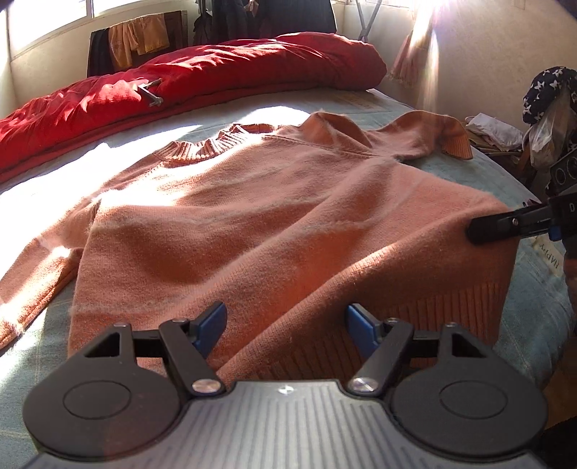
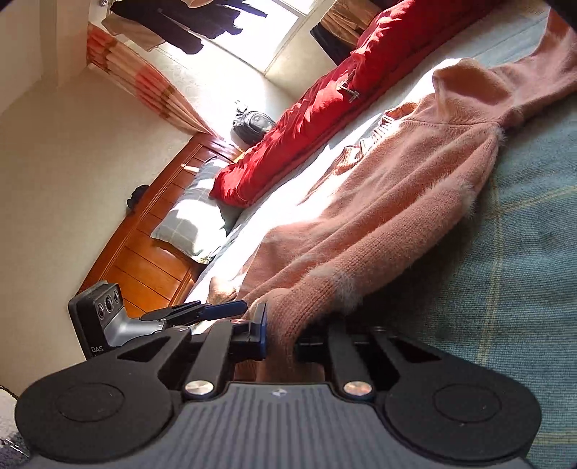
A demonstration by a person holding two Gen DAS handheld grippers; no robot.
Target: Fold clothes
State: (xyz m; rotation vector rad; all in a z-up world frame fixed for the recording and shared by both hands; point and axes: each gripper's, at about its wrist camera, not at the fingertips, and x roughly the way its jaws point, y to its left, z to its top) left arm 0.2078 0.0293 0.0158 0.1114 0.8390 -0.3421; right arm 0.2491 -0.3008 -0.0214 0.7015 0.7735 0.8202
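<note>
Sweater (image 1: 274, 216) edge pinched in right claw (image 2: 281, 335); left claw (image 1: 285, 324) spread above hem.

Illumination: strong daylight enters through the windows (image 1: 50, 21) behind the bed (image 1: 533, 202). Sunlit patches on the sweater (image 1: 274, 223) and the bed sheet are overexposed to white. A flare streak washes the right-hand wall (image 1: 432, 54). Near parts lie in shadow. Both views show heavy fisheye curvature and dark corners. Focus is adequate; detail softens toward the edges.
</note>
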